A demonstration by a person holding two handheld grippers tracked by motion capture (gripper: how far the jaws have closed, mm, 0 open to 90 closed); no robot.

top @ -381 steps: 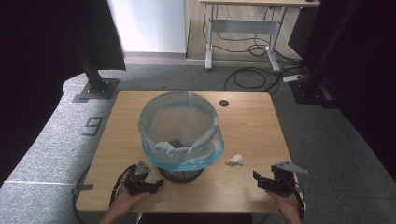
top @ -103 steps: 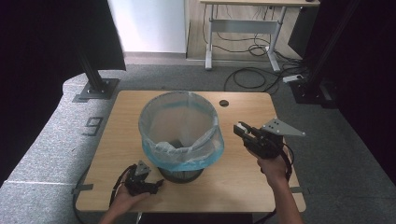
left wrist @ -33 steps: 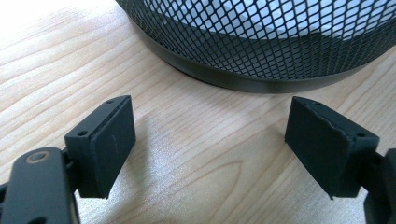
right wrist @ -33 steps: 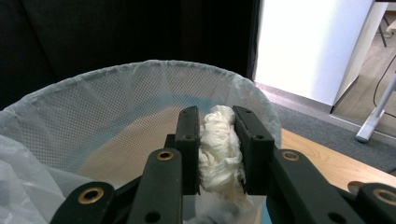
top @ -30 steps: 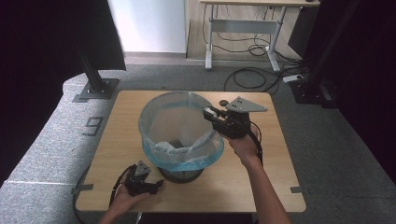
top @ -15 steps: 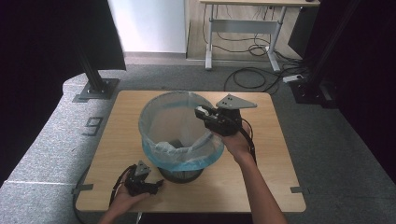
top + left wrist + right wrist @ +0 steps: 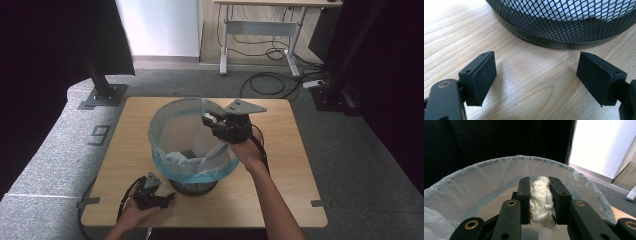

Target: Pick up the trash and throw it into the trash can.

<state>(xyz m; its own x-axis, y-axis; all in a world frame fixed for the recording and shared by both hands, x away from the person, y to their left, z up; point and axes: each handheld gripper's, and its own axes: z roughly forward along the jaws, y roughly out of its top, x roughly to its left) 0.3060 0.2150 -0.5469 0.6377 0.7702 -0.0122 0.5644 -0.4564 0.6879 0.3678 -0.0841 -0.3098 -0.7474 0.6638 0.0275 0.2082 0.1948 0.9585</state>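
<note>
A crumpled white paper wad (image 7: 541,200) sits pinched between the pads of my right gripper (image 7: 541,182). The jaws have just eased open a little, and the wad is still between them. In the high view the right gripper (image 7: 207,120) hovers over the right side of the mesh waste bin (image 7: 165,112), inside its rim, with the wad (image 7: 214,118) at its tip. The bin's pale blue liner (image 7: 474,173) curves below the jaws. My left gripper (image 7: 167,197) rests on the table by the bin's base, open and empty (image 7: 536,75), facing the black mesh wall (image 7: 564,22).
The wooden table (image 7: 285,150) has bare surface right of the bin. Crumpled liner plastic (image 7: 180,159) bunches inside the bin. Beyond the table are grey carpet, a black stand base (image 7: 102,95), cables (image 7: 270,82) and a desk frame (image 7: 260,30).
The right hand has carried the wad leftward from the bin's right rim to over its opening. The left gripper has not moved.
</note>
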